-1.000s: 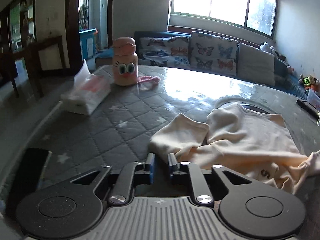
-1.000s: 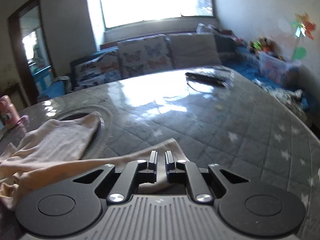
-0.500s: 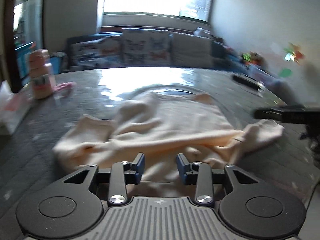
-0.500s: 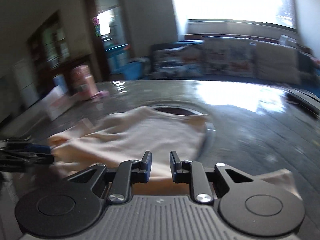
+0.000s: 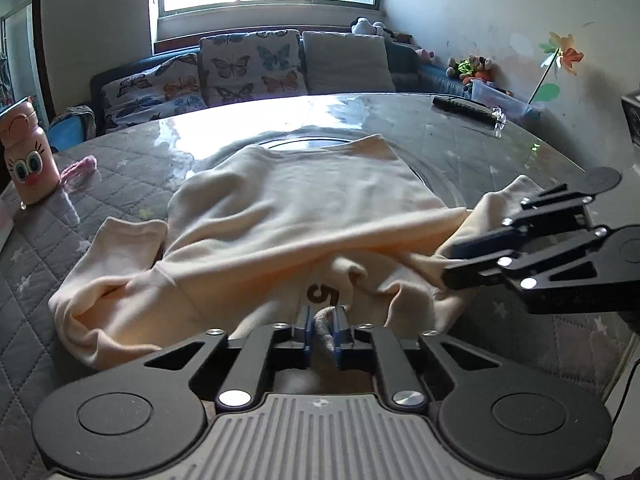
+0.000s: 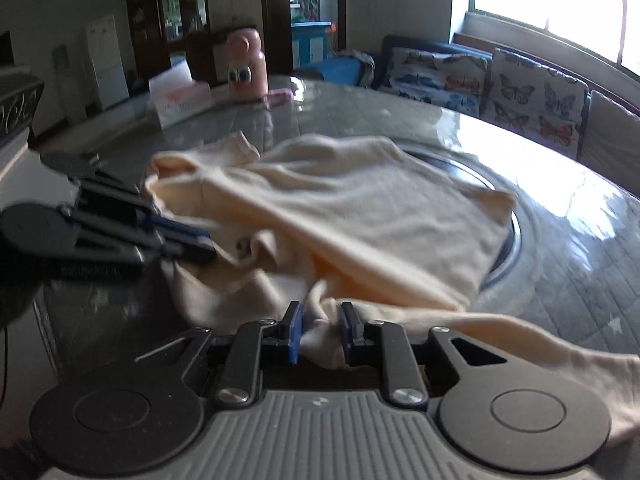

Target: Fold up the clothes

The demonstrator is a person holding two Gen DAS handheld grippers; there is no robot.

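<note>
the fingers (image 5: 305, 330) of the left gripper (image 5: 322, 331) stand narrow, pinching a fold at the near edge of the cream shirt (image 5: 304, 216), whose print is half buried in folds. the right gripper (image 6: 320, 334) nips bunched cloth at its near edge. the shirt lies rumpled on the grey table (image 5: 120, 168), its near hem hidden behind both grippers; the right view is blurred.

You can read one mark: a dark "5" (image 5: 322, 295) printed on the cream garment (image 5: 304, 208), near the table's front edge.
</note>
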